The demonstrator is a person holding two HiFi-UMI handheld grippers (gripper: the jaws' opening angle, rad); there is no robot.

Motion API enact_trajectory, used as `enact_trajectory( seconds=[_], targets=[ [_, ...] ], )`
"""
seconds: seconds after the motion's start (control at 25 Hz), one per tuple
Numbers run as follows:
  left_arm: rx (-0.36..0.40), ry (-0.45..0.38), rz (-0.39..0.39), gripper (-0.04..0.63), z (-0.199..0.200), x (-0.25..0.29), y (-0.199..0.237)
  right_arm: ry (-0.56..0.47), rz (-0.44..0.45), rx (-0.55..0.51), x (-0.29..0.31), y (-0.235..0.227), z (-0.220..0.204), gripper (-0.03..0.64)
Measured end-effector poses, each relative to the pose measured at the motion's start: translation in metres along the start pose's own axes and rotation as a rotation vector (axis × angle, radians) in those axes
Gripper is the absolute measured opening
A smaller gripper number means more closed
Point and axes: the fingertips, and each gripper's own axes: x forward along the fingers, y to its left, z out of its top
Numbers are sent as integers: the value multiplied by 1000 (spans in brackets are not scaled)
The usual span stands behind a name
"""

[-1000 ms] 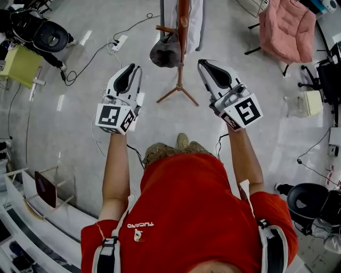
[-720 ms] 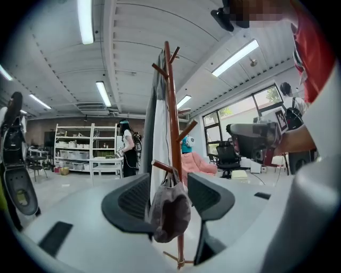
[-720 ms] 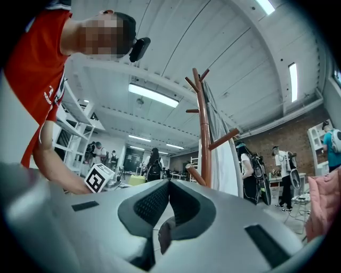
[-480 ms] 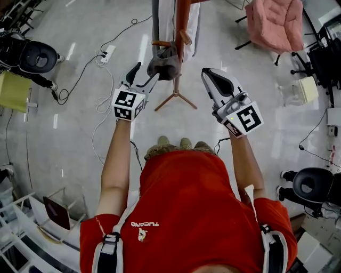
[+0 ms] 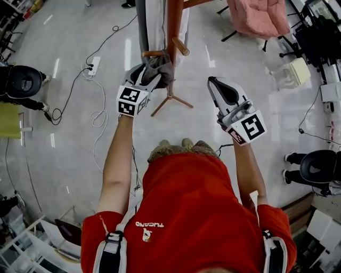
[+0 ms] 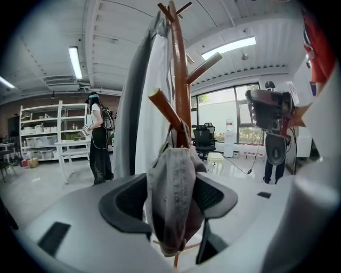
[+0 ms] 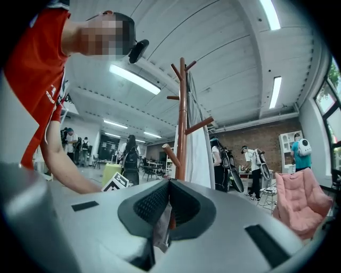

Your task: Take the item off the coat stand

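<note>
A grey cap [image 5: 160, 68] hangs on a low peg of the wooden coat stand [image 5: 173, 32]. My left gripper [image 5: 146, 73] is up against it, open, one jaw on each side of the cap [image 6: 173, 197]; the pads do not visibly squeeze the cloth. A long white and grey garment [image 6: 143, 106] hangs higher on the same stand [image 6: 180, 80]. My right gripper [image 5: 213, 81] hovers to the right of the stand, shut, holding nothing. In the right gripper view the stand [image 7: 183, 117] rises straight beyond the closed jaw tips of the right gripper [image 7: 166, 184].
The stand's wooden feet [image 5: 169, 101] spread on the glossy floor. A power strip with cables [image 5: 91, 69] lies to the left, beside a black office chair [image 5: 21, 82]. A pink chair [image 5: 256, 16] stands at the back right. Several people stand in the background [image 6: 98, 138].
My left gripper has moved forward to the cap and gone from shut to open around it. The right gripper has stayed shut and shifted only slightly.
</note>
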Motion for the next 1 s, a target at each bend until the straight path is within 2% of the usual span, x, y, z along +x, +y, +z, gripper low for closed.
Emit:
enact_trajectory(
  seconds=[0.08, 0.12, 0.24, 0.52, 1.0],
  targets=[
    [5, -7, -15, 187, 5, 7, -2, 10, -13, 0, -1, -5, -1, 24],
    [7, -10, -18, 112, 7, 9, -3, 13, -16, 1, -1, -7, -1, 25],
    [-4, -25, -10, 39, 12, 9, -5, 16, -16, 2, -1, -11, -1, 23],
    [-27, -138, 55, 23, 44, -25, 0, -3, 13, 10, -1, -10, 1, 24],
    [-3, -165, 206, 23, 59, -91, -4, -76, 98, 44, 1, -3, 6, 24]
  ],
)
